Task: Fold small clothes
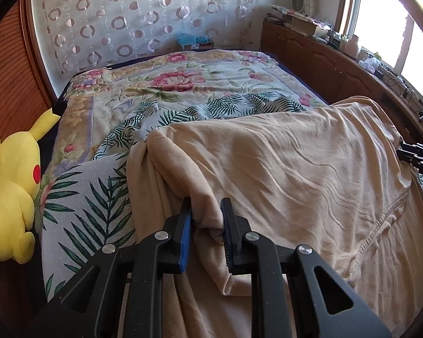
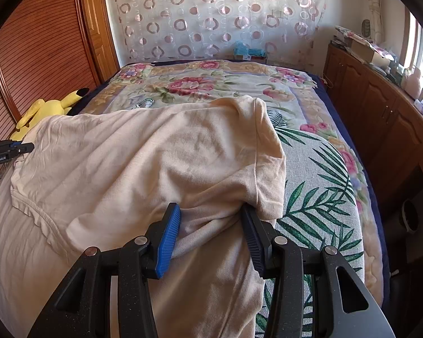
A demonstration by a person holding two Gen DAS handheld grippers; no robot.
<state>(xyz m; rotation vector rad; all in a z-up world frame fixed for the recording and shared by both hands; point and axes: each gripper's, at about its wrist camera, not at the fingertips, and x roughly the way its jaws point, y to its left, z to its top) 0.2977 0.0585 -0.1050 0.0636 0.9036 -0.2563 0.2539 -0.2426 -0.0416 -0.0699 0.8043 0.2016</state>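
A cream T-shirt (image 1: 282, 163) lies spread across the bed, sleeves out to both sides. My left gripper (image 1: 206, 205) is shut on a bunched fold at the shirt's left sleeve edge, and cloth fills the narrow gap between its blue pads. In the right wrist view the same shirt (image 2: 155, 152) runs leftwards. My right gripper (image 2: 210, 211) is shut on a thicker wad of fabric under the right sleeve, with its jaws wider apart. Each gripper shows at the far edge of the other's view: the right gripper (image 1: 417, 155) and the left gripper (image 2: 11, 150).
Under the shirt lie a palm-leaf cloth (image 1: 98, 202) and a floral blanket (image 1: 169, 81) that covers the bed. A yellow plush toy (image 1: 11, 186) sits at the bed's left edge by a wooden wardrobe (image 2: 42, 50). A cluttered wooden cabinet (image 2: 380, 112) runs along the right.
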